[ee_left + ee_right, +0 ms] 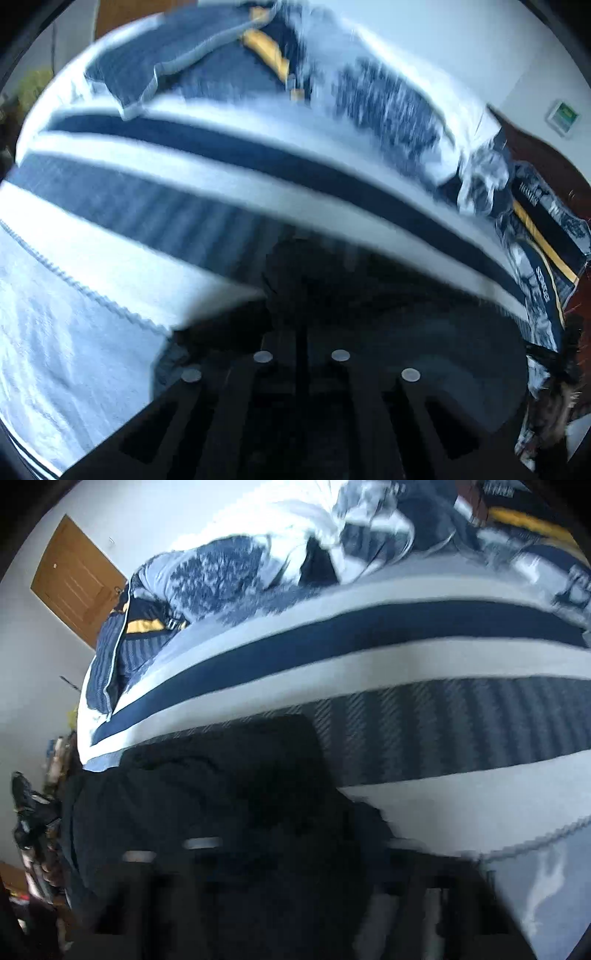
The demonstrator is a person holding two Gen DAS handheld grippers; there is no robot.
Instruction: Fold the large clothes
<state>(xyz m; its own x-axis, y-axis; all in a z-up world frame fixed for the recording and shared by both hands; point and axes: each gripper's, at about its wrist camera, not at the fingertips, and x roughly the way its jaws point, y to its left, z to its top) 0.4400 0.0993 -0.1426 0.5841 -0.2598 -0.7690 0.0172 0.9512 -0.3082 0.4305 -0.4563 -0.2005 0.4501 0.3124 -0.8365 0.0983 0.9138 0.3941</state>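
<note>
Left wrist view: dark navy cloth garment (369, 295) on striped blue-and-white bedding (221, 147).
Left gripper (301, 354) and right gripper (280, 849) both closed; motion blur hides whether cloth is pinched; bare bedding lies beyond.

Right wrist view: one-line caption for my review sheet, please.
Right tool, shut, low over a dark garment lying on a blue-and-white striped bedspread, wooden door behind; blurred.

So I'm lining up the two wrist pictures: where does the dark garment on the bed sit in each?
Left wrist view: the dark garment lies at lower centre, just ahead of the gripper, spreading right.
Right wrist view: the dark garment fills lower left to centre.
Shared landmark: the navy stripe of the bedcover, curving across just beyond the garment in both.
</note>
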